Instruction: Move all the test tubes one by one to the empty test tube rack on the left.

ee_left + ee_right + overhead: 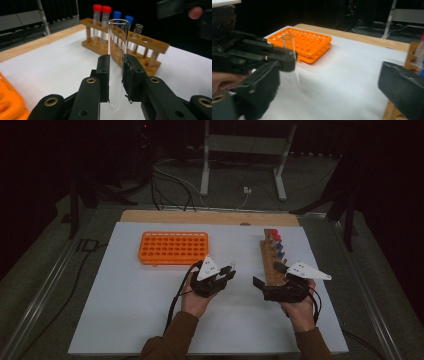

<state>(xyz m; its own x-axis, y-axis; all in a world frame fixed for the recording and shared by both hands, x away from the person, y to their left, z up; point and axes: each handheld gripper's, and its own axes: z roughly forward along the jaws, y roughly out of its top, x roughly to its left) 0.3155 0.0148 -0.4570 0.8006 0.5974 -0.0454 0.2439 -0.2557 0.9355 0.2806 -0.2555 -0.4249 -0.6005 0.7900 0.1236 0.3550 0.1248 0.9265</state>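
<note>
Orange rack [172, 247], clear tube [117, 60], black claw [115, 75].

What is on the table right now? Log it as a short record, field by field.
surface: white sheet on a table
held item: clear glass tube, uncapped, upright
left gripper: shut on the glass tube
right gripper: open, nothing between its jaws, beside the wooden rack
wooden rack: red-capped tubes, blue-capped tubes, one uncapped tube, some free holes
orange rack: far left, no tubes seen in it

Brown sleeves [176, 332], black grippers with brass rivets, grey triangular plates, black cables.
</note>
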